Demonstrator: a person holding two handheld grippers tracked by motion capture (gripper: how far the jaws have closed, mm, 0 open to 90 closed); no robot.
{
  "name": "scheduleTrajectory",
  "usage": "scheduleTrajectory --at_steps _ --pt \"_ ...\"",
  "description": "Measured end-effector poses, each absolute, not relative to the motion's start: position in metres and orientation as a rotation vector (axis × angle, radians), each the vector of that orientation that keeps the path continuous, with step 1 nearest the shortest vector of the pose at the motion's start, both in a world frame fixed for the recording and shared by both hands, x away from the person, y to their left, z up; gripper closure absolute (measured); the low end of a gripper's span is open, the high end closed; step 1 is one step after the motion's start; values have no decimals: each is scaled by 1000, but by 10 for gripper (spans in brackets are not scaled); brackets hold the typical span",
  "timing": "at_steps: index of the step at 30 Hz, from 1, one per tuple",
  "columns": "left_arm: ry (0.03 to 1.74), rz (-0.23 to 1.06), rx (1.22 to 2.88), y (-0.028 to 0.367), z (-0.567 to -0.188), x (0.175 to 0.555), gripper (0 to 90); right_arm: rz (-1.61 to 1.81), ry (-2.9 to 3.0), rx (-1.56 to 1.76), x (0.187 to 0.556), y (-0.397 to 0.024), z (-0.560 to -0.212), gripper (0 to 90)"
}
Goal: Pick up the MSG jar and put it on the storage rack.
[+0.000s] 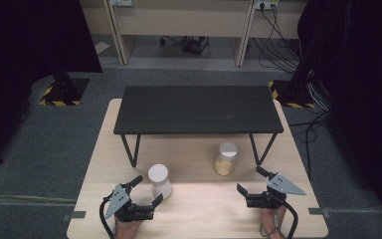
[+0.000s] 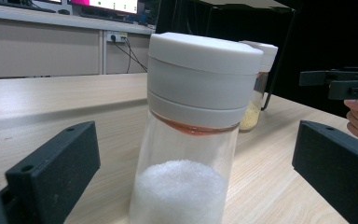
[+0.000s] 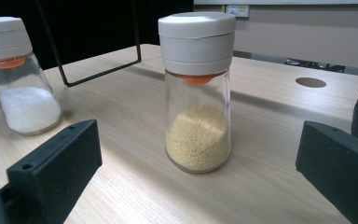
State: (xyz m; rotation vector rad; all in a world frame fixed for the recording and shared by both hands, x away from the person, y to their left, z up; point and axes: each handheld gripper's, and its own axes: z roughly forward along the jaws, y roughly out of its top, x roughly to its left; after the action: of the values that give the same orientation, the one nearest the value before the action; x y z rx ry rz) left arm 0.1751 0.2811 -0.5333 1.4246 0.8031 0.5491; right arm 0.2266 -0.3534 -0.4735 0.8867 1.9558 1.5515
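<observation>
White-capped clear jars [image 1: 159, 180] hold white and yellow [image 1: 226, 158] grains; black shelf [image 1: 199, 109], pale wood table [image 1: 199, 209].

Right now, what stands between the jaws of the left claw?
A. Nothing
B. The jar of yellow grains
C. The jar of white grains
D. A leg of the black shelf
C: in the left gripper view the jar of white grains stands between the open jaws of the left claw, with gaps on both sides; the jar of yellow grains stands farther off, ahead of the right claw.
</observation>
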Motion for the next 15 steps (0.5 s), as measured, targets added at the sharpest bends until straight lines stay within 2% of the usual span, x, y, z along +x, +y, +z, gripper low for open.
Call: scheduleTrajectory --at_steps 15 --pt "808 551 1427 281 -533 175 1 1549 1956 884 227 -354 -473 2"
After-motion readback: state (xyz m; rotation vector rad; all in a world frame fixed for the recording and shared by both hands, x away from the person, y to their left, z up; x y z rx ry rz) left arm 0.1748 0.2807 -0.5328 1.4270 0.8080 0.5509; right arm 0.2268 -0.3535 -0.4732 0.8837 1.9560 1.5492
